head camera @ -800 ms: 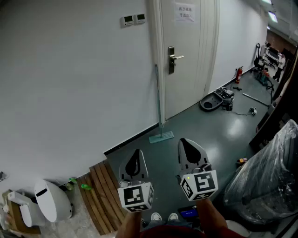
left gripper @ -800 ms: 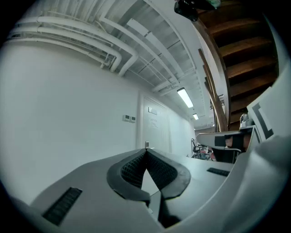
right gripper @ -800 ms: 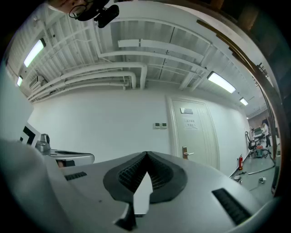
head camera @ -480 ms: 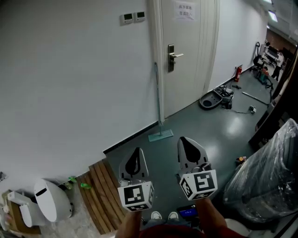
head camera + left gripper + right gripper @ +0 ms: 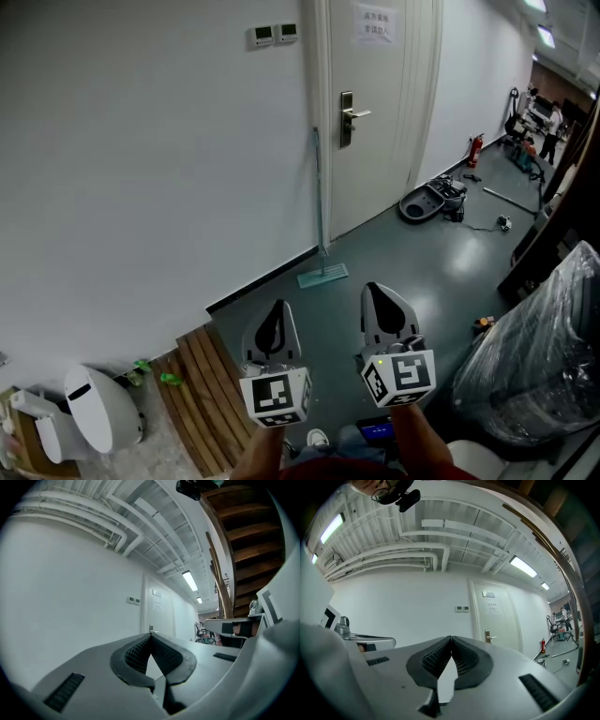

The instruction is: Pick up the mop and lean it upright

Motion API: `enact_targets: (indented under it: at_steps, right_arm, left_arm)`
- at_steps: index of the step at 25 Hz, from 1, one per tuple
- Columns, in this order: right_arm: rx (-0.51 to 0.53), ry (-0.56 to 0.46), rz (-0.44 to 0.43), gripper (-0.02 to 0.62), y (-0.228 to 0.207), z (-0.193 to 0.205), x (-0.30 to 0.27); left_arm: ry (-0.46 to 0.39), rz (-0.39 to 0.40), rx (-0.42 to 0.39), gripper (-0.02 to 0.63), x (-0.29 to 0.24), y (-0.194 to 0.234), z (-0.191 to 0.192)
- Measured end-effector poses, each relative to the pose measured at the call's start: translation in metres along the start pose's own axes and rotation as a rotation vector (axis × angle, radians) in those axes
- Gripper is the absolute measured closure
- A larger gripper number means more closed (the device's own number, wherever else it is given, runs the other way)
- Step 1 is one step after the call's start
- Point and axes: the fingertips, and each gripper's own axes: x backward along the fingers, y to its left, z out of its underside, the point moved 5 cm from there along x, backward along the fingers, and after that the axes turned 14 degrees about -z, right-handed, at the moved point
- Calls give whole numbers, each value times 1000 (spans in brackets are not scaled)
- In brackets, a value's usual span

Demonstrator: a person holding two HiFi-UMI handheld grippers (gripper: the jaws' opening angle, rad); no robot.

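Observation:
The mop stands upright against the white wall beside the door frame, its flat teal head resting on the grey floor. Both grippers hover well short of it, side by side at the bottom of the head view. My left gripper is shut and holds nothing; its tips meet in the left gripper view. My right gripper is shut and empty too, its tips touching in the right gripper view. Both point level toward the wall and door.
A white door with a metal handle stands right of the mop. Wooden slats and a white bin lie at lower left. A plastic-wrapped bulk fills the right. A dark device and people are down the corridor.
The view has shifted slightly; both grippers sit a little lower in the head view. The mop has not moved and both grippers stay shut.

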Motion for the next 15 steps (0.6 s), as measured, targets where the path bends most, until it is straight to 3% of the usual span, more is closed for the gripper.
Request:
enact_targets:
  at_steps: [7,15]
  right_arm:
    - [-9,9,13,577,4,12,-23]
    - [-5,7,12,577,-23,21,-56]
  left_arm:
    - [-1,7,-2,592,-18,18,10]
    - [-13,22,1,593,-62,9,13]
